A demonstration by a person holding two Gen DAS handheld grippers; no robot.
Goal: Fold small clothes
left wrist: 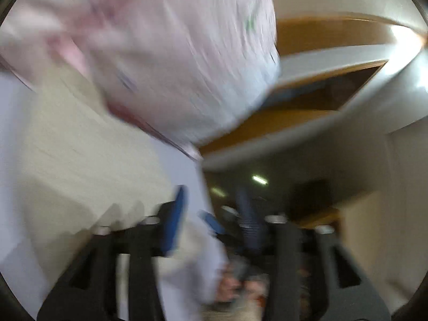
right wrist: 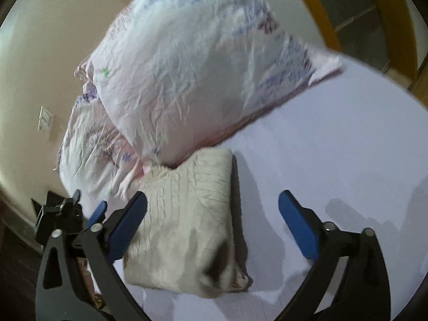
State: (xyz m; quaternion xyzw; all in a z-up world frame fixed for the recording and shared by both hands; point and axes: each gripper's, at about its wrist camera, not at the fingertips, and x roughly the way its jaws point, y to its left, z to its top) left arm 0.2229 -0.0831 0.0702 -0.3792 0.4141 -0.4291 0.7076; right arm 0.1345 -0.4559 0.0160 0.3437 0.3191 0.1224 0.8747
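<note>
We are holding the right gripper [right wrist: 212, 224] with its blue pads wide apart, gripping nothing, over the folded cream garment [right wrist: 184, 227]. The garment is lying flat on the white sheet [right wrist: 334, 160], just ahead and left of centre, its long axis running away from us, its far end against the pillow [right wrist: 192, 75]. The right gripper is plainly the nearer.

In the blurred left view, the left gripper [left wrist: 211, 219] is pointing off the bed's edge; its fingers are looking parted and empty, though we are judging through blur. We are seeing no containers.
</note>
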